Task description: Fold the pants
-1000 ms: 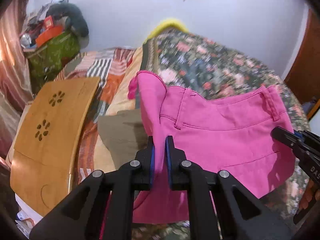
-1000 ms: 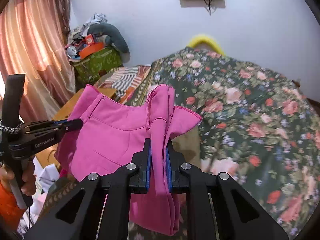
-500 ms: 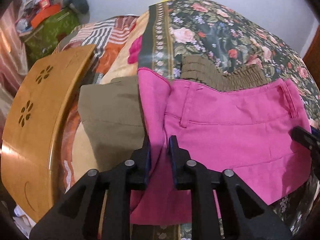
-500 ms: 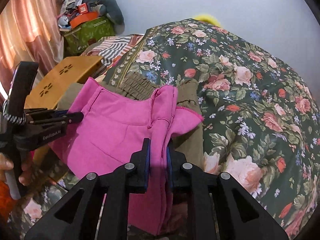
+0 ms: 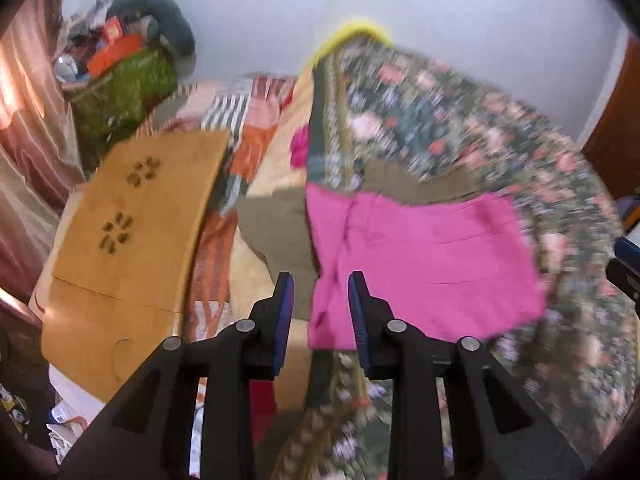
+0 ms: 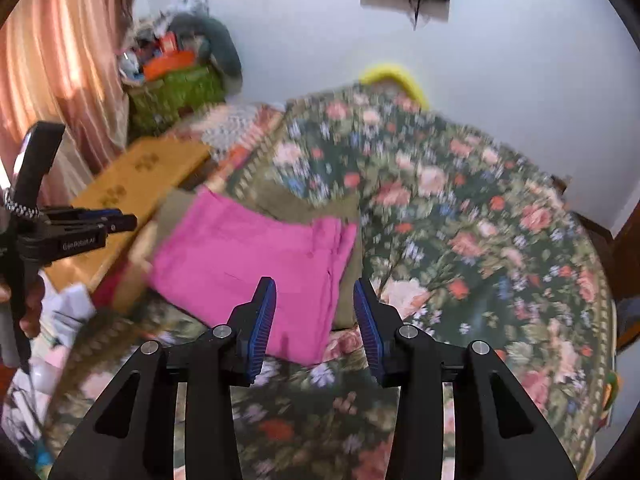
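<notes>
The pink pants [image 5: 424, 264] lie folded flat on the floral bedspread, partly on top of an olive-brown garment [image 5: 276, 224]. In the right wrist view the pink pants [image 6: 248, 264] lie just beyond my fingers. My left gripper [image 5: 320, 308] is open and empty, at the pants' left edge. My right gripper [image 6: 314, 312] is open and empty, above the pants' right edge. The left gripper also shows at the left of the right wrist view [image 6: 104, 220]. Both views are motion-blurred.
A wooden lap table [image 5: 132, 240] lies on the bed to the left. A green bag with piled clutter [image 5: 124, 80] stands at the back left by the curtain. The floral bedspread [image 6: 480, 240] stretches to the right. A striped blanket [image 5: 248, 120] lies behind.
Both grippers have opened and let go of the pink pants. The pants have dropped flat onto the bed over the olive garment. Both grippers have pulled back a little.
</notes>
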A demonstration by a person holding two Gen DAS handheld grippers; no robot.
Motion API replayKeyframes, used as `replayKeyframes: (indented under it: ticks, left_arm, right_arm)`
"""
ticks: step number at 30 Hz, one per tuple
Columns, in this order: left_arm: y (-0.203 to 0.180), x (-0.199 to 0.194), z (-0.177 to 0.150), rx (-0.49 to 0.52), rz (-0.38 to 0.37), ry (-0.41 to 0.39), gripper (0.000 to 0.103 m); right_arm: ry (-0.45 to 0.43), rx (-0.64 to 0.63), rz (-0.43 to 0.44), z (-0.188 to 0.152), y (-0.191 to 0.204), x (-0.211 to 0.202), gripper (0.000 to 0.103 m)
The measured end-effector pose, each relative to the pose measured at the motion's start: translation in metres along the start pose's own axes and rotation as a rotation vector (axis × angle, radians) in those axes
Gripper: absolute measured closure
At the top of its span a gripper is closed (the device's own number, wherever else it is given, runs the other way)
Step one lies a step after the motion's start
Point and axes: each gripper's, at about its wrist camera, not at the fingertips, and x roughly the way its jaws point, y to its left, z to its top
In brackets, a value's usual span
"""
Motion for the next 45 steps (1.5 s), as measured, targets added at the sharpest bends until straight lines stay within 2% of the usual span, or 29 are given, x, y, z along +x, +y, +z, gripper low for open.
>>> replayKeyframes:
  ticks: [4, 6, 9, 14, 18, 21, 24, 26, 27, 29, 30, 34, 37, 45]
  left_arm:
    - [-0.011, -0.088, -0.007, 0.028, -0.036, -0.142, 0.066]
    - [-0.018, -0.131, -0.013, 0.036, -0.066, -0.214, 0.066]
    - [-0.028, -0.194, -0.025, 0.055, -0.098, -0.324, 0.066]
    - [-0.041, -0.288, -0.059, 0.071, -0.145, -0.499, 0.06]
    - [-0.054, -0.344, -0.095, 0.11, -0.134, -0.621, 0.059]
    - [-0.059, -0.369, -0.119, 0.109, -0.148, -0.67, 0.05]
    - [-0.064, -0.381, -0.14, 0.104, -0.144, -0.695, 0.048]
    - [-0.066, -0.386, -0.151, 0.096, -0.152, -0.705, 0.042]
    - [-0.067, -0.388, -0.156, 0.091, -0.159, -0.708, 0.035]
    - [-0.068, -0.39, -0.166, 0.084, -0.166, -0.717, 0.025]
    - [-0.07, -0.39, -0.17, 0.082, -0.162, -0.718, 0.02]
    - [-0.072, -0.39, -0.182, 0.07, -0.162, -0.705, 0.011]
    - [-0.072, -0.391, -0.187, 0.051, -0.15, -0.716, 0.002]
    - [-0.075, -0.39, -0.194, 0.065, -0.137, -0.714, 0.001]
  right_arm:
    - [-0.124, 0.016, 0.043, 0.009, 0.011, -0.067, 0.066]
    - [-0.196, 0.014, 0.067, 0.011, 0.02, -0.106, 0.066]
    - [-0.304, 0.003, 0.085, 0.009, 0.032, -0.157, 0.059]
    - [-0.475, -0.014, 0.126, -0.01, 0.055, -0.238, 0.058]
    - [-0.555, -0.018, 0.126, -0.032, 0.067, -0.275, 0.054]
    - [-0.586, -0.021, 0.135, -0.05, 0.078, -0.294, 0.054]
    - [-0.616, -0.027, 0.135, -0.066, 0.087, -0.307, 0.049]
    - [-0.627, -0.028, 0.138, -0.073, 0.089, -0.312, 0.039]
    - [-0.631, -0.027, 0.132, -0.077, 0.088, -0.316, 0.037]
    - [-0.636, -0.018, 0.109, -0.082, 0.087, -0.32, 0.023]
    - [-0.639, -0.009, 0.099, -0.086, 0.086, -0.322, 0.02]
    - [-0.642, 0.005, 0.081, -0.093, 0.083, -0.329, 0.015]
    - [-0.639, 0.01, 0.064, -0.095, 0.084, -0.331, 0.0]
    - [-0.637, 0.017, 0.067, -0.106, 0.085, -0.334, 0.0]
